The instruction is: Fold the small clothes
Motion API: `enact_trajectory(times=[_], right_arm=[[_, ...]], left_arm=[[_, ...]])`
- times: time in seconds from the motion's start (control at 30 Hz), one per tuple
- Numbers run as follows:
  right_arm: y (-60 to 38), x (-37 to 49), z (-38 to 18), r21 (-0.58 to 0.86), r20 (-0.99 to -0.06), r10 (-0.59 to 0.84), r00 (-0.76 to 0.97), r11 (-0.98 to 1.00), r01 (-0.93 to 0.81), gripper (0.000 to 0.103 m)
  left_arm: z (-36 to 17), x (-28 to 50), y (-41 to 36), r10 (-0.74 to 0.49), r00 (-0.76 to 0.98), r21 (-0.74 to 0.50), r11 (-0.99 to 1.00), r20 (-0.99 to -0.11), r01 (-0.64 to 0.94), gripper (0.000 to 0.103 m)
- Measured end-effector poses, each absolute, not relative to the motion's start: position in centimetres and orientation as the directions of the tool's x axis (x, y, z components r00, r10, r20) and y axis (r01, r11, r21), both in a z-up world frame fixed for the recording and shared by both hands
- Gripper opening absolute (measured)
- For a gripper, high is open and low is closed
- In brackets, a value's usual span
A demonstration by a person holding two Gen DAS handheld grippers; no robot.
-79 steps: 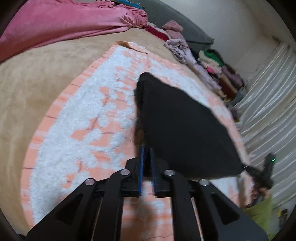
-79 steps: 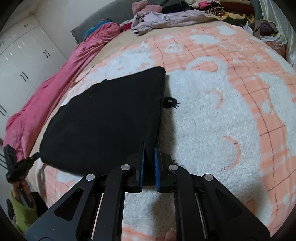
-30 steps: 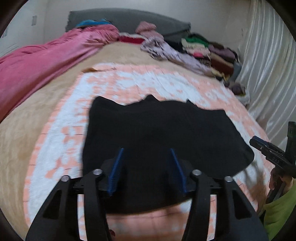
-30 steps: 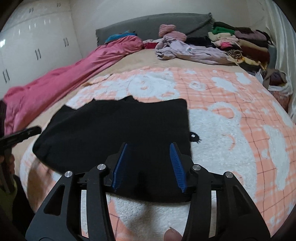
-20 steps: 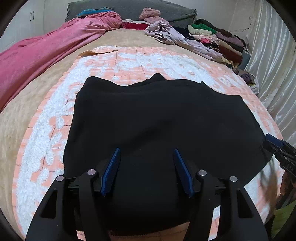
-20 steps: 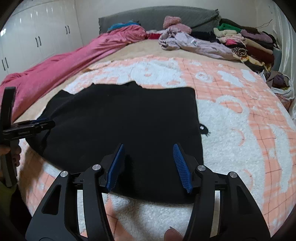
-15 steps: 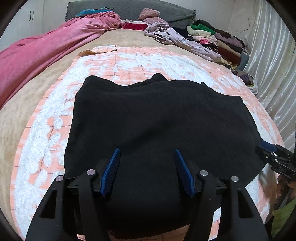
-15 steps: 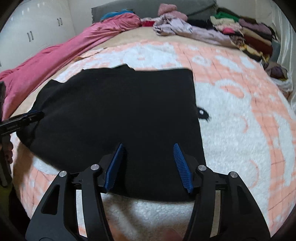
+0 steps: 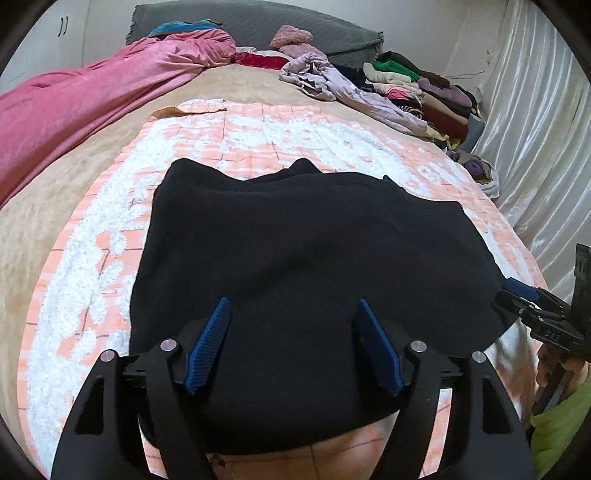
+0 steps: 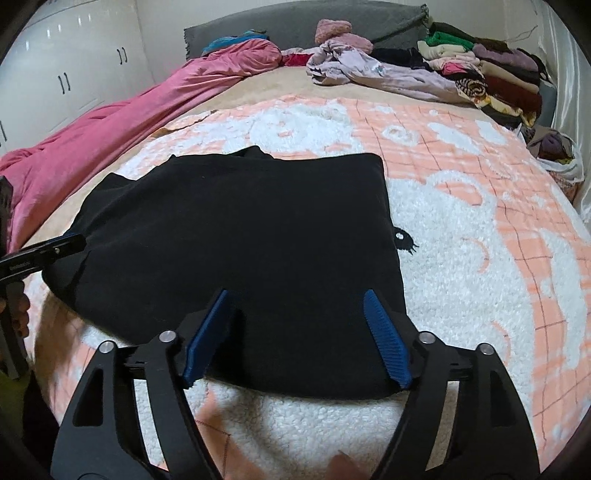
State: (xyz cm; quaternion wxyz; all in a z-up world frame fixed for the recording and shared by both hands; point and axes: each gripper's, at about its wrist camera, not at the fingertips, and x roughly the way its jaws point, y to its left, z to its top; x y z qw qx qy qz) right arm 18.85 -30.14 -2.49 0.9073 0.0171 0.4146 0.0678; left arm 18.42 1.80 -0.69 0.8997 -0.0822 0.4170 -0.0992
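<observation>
A bed [image 9: 55, 206] fills both views, covered by one peach-and-white fleece blanket [image 9: 85, 280] with a grey headboard [image 10: 295, 22] behind it. One black garment [image 9: 303, 258] lies flat on that blanket, directly ahead of and partly beneath both tools. There are two of these: the left hand-held gripper [image 9: 291, 347] hangs over the garment's near hem with its blue pads spread wide and nothing pinched between them, and the right hand-held gripper [image 10: 295, 332] sits over the garment's near right corner, likewise spread and empty. Both sets of jaws have just been opening. A couple of seconds ago each was clamped on the cloth, which hung lifted and slanted; now it is let go and lies spread out. Beyond the garment lie one pink duvet [image 9: 92, 99] to the left, one loose lilac garment [image 10: 384, 74] and one stack of folded clothes [image 10: 495, 74] to the right. The garment's nearest edge is hidden behind the left tool's frame, and how many layers it has cannot be made out in the uniform black. A sleeve in lime green [image 9: 561, 428] is cut off at the frame edge.
</observation>
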Motion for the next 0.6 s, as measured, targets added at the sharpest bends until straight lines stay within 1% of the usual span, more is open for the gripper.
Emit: enact_trajectory(times=[0.07, 0.17, 0.2, 0.27, 0.4, 0.43, 0.6], right_arm=[[-30.0, 18.8, -2.3, 0.078, -0.744, 0.133, 0.655, 0.991, -0.113, 0.075], [-29.7, 18.6, -2.0, 0.061, -0.729, 0.125, 0.672, 0.991, -0.119, 0.081], [-29.7, 18.6, -1.9, 0.057, -0.726, 0.123, 0.677, 0.991, -0.119, 0.082], [-29.6, 18.5, -1.8, 0.051, -0.717, 0.121, 0.686, 0.991, -0.121, 0.084], [-29.3, 18.4, -1.6, 0.038, -0.705, 0.118, 0.700, 0.991, -0.129, 0.087], [-29.2, 18.3, -1.5, 0.037, -0.702, 0.122, 0.702, 0.990, -0.135, 0.089], [-28.2, 17.8, -0.9, 0.013, -0.675, 0.136, 0.725, 0.985, -0.173, 0.091]], left_arm=[[-0.5, 18.3, 2.0, -0.255, 0.632, -0.241, 0.964, -0.731, 0.110, 0.080], [-0.2, 18.1, 2.1, -0.250, 0.636, -0.236, 0.966, -0.730, 0.110, 0.081], [-0.1, 18.1, 2.1, -0.247, 0.637, -0.231, 0.967, -0.730, 0.110, 0.081], [0.0, 18.1, 2.3, -0.246, 0.640, -0.232, 0.967, -0.728, 0.108, 0.092], [0.4, 17.9, 2.6, -0.242, 0.645, -0.228, 0.968, -0.725, 0.106, 0.093], [0.5, 17.8, 2.7, -0.239, 0.647, -0.226, 0.968, -0.724, 0.105, 0.095], [0.7, 17.8, 3.0, -0.233, 0.651, -0.223, 0.970, -0.722, 0.100, 0.096]])
